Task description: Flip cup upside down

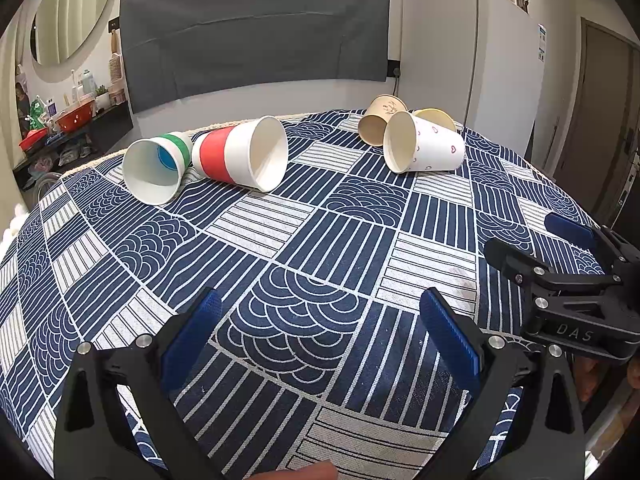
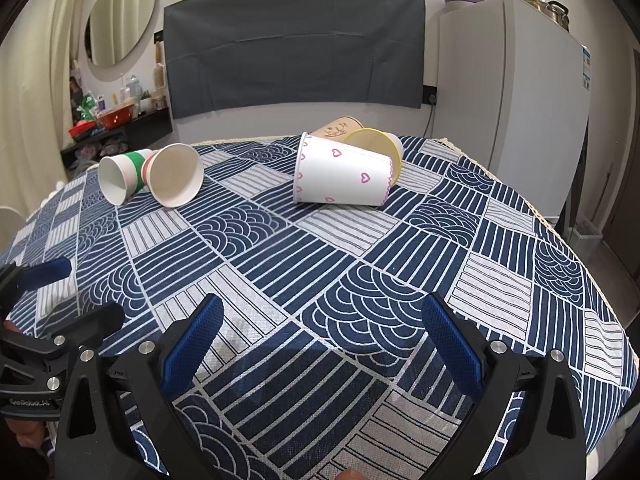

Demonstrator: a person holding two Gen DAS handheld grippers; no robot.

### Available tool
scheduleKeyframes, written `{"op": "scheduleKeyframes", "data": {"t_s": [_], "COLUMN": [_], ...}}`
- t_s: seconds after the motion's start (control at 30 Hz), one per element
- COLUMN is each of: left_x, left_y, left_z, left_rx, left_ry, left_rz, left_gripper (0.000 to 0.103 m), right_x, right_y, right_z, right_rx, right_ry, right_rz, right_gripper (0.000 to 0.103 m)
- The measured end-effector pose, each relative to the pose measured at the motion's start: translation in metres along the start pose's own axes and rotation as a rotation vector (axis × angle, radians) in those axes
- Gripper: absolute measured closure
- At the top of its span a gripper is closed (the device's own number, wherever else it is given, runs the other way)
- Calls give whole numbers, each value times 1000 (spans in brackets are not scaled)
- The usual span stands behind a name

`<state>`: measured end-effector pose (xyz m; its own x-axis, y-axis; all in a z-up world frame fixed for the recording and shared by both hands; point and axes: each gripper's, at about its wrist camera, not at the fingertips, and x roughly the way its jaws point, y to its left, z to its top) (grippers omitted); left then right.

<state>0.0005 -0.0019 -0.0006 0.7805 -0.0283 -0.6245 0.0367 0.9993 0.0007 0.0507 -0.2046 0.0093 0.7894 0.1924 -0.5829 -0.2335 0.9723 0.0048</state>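
Both tools hang over the near part of the table, neither touching a cup. The left gripper (image 1: pixel 320 320) has its blue pads spread wide with only cloth between them; the right gripper (image 2: pixel 320 324) is likewise spread and empty. Each points toward the far half of the table, a stance that suits choosing a target before reaching.

The patterned tablecloth (image 1: pixel 320 240) covers the whole surface in navy and white squares.

Five paper cups lie on their sides in two clusters, well apart from the grippers. The left cluster holds two: a green-banded cup (image 1: pixel 156 170), its mouth facing the camera, and a red-banded cup (image 1: pixel 244 154) touching it, mouth turned rightward. The right cluster holds three: a heart-print cup (image 2: pixel 340 174) in front, a yellow cup (image 2: pixel 376 144) tucked just behind its base, and a tan cup (image 1: pixel 380 120) behind both.

No cup yet stands mouth-down, so the task appears unstarted. Because each cup rests on its curved wall, it is likely to roll when nudged; a grasp across the wall, then a turn to set the rim on the cloth, seems called for. The heart-print cup lies nearest the right gripper.
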Motion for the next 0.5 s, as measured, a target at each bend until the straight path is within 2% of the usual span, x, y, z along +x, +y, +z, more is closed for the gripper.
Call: {"op": "scheduleKeyframes", "data": {"t_s": [0.5], "left_x": [0], "left_y": [0], "left_z": [0], "left_rx": [0], "left_ry": [-3], "left_rz": [6], "left_gripper": [6], "right_x": [0], "right_y": [-1], "right_z": [0], "right_rx": [8], "right_ry": [1], "right_rz": [-4], "right_gripper": [8]}}
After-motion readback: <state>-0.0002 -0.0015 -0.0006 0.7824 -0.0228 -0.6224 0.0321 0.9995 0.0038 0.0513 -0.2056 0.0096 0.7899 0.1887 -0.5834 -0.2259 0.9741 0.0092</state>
